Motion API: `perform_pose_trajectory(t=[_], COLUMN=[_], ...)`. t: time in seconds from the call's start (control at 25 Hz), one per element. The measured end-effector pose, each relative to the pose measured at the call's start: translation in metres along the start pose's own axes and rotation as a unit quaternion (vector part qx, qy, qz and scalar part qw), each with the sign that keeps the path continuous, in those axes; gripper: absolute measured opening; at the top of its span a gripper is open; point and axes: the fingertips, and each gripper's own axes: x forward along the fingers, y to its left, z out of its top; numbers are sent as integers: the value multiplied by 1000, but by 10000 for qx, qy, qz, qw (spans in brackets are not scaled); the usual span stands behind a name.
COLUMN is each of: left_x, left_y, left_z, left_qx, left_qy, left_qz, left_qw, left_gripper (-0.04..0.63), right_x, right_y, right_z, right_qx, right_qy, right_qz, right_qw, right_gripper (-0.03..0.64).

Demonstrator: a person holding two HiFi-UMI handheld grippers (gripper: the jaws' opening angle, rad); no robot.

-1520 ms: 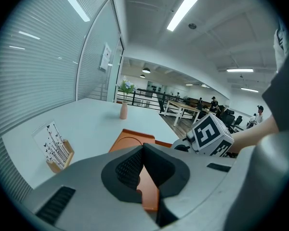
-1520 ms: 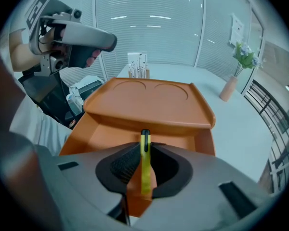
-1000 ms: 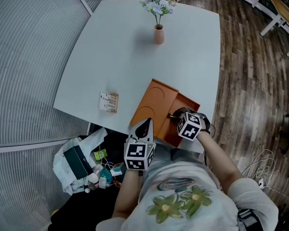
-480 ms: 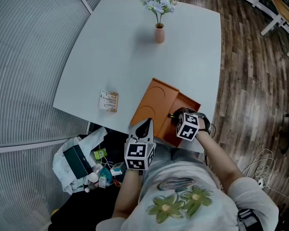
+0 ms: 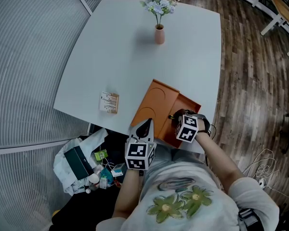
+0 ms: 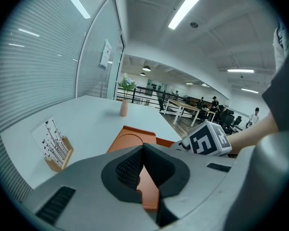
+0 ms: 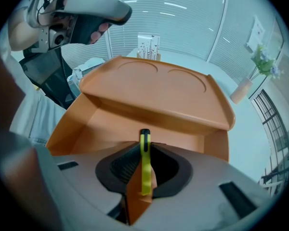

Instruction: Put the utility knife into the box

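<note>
Yellow utility knife (image 7: 145,170) sits clamped edge-on between the fingers of our right gripper (image 7: 144,146), black tip forward. It points steeply down into the open orange box (image 5: 183,110). We can't tell if the tip touches the box floor.

Our left gripper (image 5: 145,124) hovers at the box's near-left corner, by the near edge of the worktop (image 5: 125,57). Its fingers (image 6: 130,170) are closed tip to tip with nothing between them.

A white bag of clutter (image 5: 79,160) lies on the floor below that edge, to our left.

The box itself sits at the worktop's near edge. Its lid (image 5: 154,100), with two round recesses, is folded open to the left of the deeper half where the right gripper is.

Further left, apart from the box, stands a small wooden card stand (image 5: 109,101).

At the far end of the worktop is a pink vase with flowers (image 5: 158,32), upright and well apart from everything else.
</note>
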Motion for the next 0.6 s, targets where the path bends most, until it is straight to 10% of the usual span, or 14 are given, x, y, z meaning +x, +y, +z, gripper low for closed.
perform_pose_trajectory(t=[0.6], left_x=[0], left_y=[0], left_z=[7], left_qx=[41], left_qy=[-31], left_qz=[13], left_qw=[10000], left_gripper=[2], right_x=[-13], right_y=[-1], right_z=[9], right_qx=[280], right_qy=[-318], right_qz=[46], right_qw=[9991], right_gripper=[134])
